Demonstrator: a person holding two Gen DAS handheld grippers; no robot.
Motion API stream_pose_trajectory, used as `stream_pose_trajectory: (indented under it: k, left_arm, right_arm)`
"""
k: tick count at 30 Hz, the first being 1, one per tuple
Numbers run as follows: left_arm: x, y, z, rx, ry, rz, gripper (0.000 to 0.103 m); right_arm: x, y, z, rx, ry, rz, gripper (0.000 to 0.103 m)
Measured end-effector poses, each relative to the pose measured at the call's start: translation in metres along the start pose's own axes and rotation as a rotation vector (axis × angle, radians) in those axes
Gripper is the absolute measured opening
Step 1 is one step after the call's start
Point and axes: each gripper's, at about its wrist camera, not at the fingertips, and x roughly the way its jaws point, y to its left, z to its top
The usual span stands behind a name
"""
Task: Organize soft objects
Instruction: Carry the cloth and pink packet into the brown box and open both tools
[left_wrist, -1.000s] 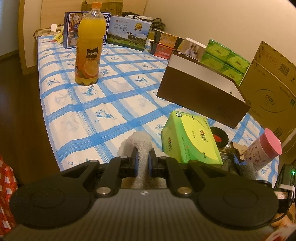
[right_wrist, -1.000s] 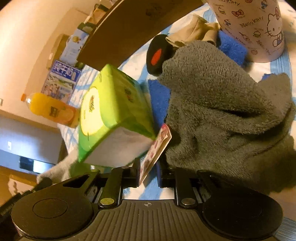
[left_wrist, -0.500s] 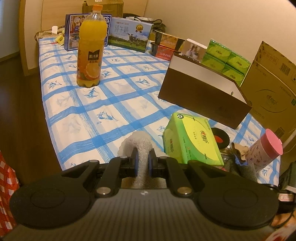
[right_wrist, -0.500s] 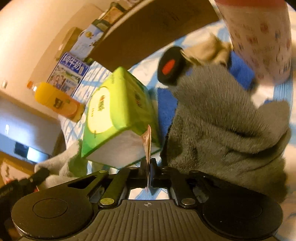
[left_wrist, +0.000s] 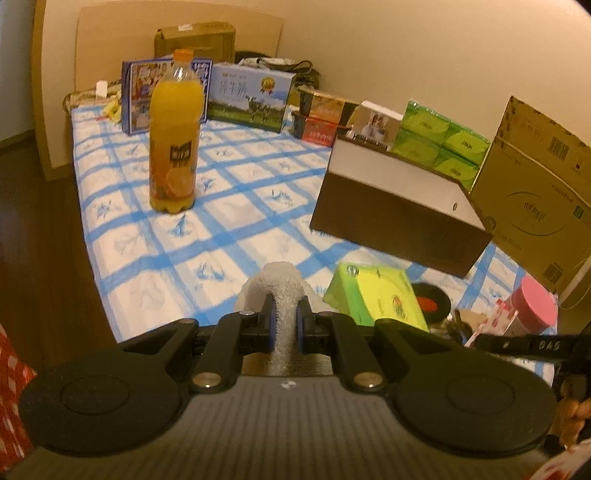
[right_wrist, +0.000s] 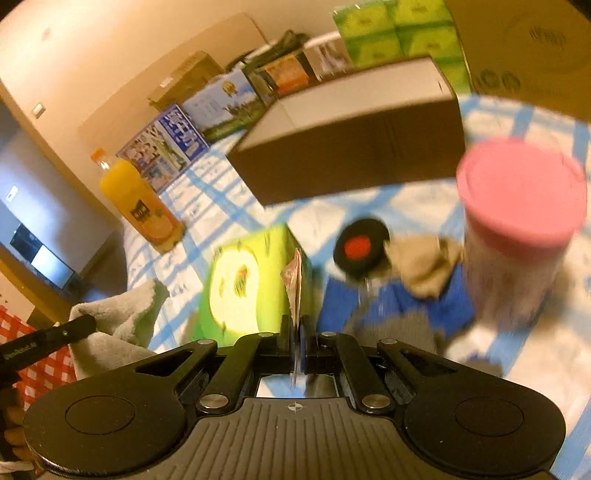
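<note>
Left wrist view: left gripper (left_wrist: 282, 320) pinched narrow on a pale fuzzy towel (left_wrist: 279, 291), whose terry loop humps up just ahead of the blue-padded fingertips (left_wrist: 268, 317)
Right wrist view: right gripper (right_wrist: 295, 329) clamped nearly flat on a thin pink packet (right_wrist: 294, 286), a stiff sheet standing edge-on between the pads; picture smeared by motion
Towel from the right view: soft, crumpled grey-white folds (right_wrist: 118, 325) hang low to the left of the right tool
Tissue pack: glossy green and yellow plastic block (left_wrist: 376, 297), squarish with rounded corners, just ahead and right of the left tool, directly behind the packet in the right view (right_wrist: 247, 288)
Soft heap: beige cloth (right_wrist: 421, 266) bunched on a blue cloth (right_wrist: 454, 302), with a grey fleecy cloth (right_wrist: 399, 328) nearer, ahead and right of the right tool
Hard shapes: black disc with red centre (right_wrist: 360, 247) beside the beige cloth; cylinder cup with pink lid (right_wrist: 521, 206) far right; orange juice bottle (left_wrist: 175, 136) upright, well ahead and left of the left tool
Edges: brown open box with white inside (left_wrist: 399, 210) closes off the far right; cartons line the wall; bed edge falls away left of the left tool
Open room: blue-checked quilted sheet (left_wrist: 229, 206) lies bare between bottle, box and the left tool
</note>
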Motion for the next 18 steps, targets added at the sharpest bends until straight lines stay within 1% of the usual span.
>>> stream_pose_trajectory:
  k: [5, 10, 13, 18]
  left_arm:
    - [0.006, -0.009, 0.037, 0.06, -0.065, -0.015, 0.009]
    - [0.021, -0.029, 0.086, 0.124, -0.138, -0.049, 0.009]
    - [0.036, -0.047, 0.116, 0.165, -0.169, -0.08, 0.009]
    - [0.072, -0.076, 0.162, 0.21, -0.185, -0.128, 0.009]
  right_arm:
    - [-0.002, 0.008, 0.042, -0.078, -0.039, 0.017, 0.003]
    - [0.004, 0.019, 0.089, -0.129, -0.08, 0.037, 0.003]
    - [0.011, 0.019, 0.116, -0.144, -0.088, 0.04, 0.003]
    - [0.031, 0.019, 0.162, -0.169, -0.099, 0.027, 0.003]
